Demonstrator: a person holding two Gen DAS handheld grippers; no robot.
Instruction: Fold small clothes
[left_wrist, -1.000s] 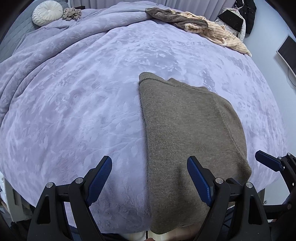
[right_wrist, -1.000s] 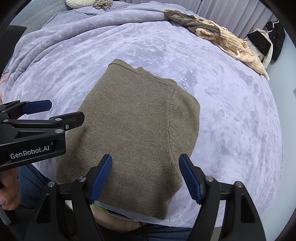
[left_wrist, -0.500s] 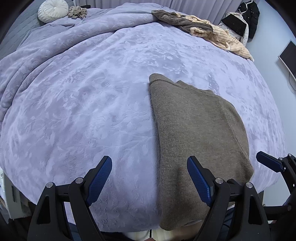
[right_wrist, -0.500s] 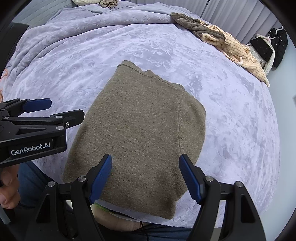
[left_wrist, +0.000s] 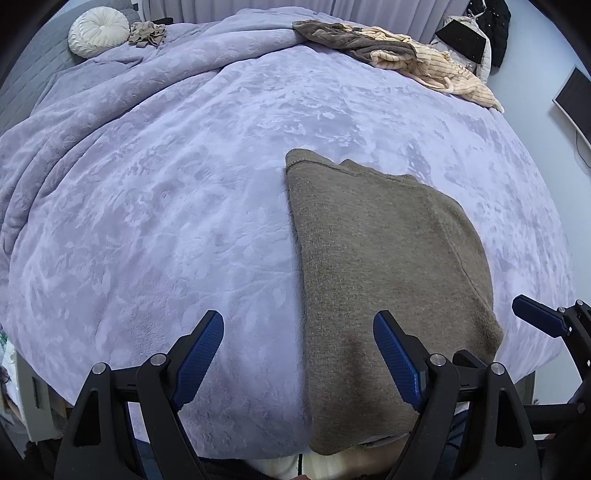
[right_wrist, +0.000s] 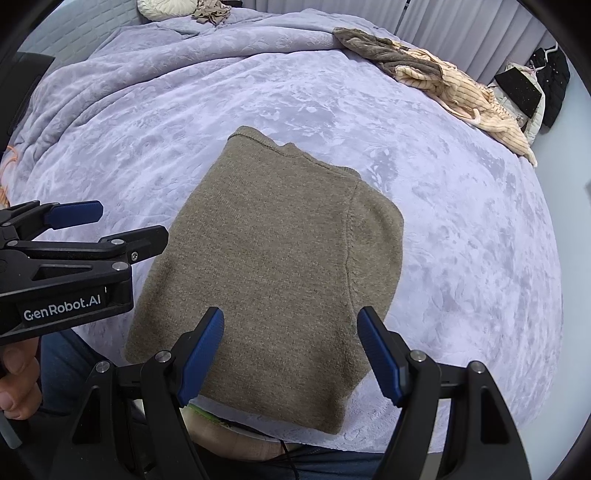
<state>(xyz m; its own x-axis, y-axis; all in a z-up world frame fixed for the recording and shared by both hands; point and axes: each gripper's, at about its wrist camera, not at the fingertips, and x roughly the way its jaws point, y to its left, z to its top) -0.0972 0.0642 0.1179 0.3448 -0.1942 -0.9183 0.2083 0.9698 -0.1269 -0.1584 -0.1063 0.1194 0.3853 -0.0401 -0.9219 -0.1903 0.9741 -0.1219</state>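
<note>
Sweater (right_wrist: 273, 258) folded on bed, below open right gripper (right_wrist: 290, 350).

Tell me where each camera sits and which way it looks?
Left wrist: on the left gripper, looking steeply down at the lilac blanket; open jaws, with the right gripper at the edge.
Right wrist: on the right gripper, above the folded brown knitted sweater; open jaws, left gripper, a hand.
Shared: sweater, blanket, cream striped garment.
</note>
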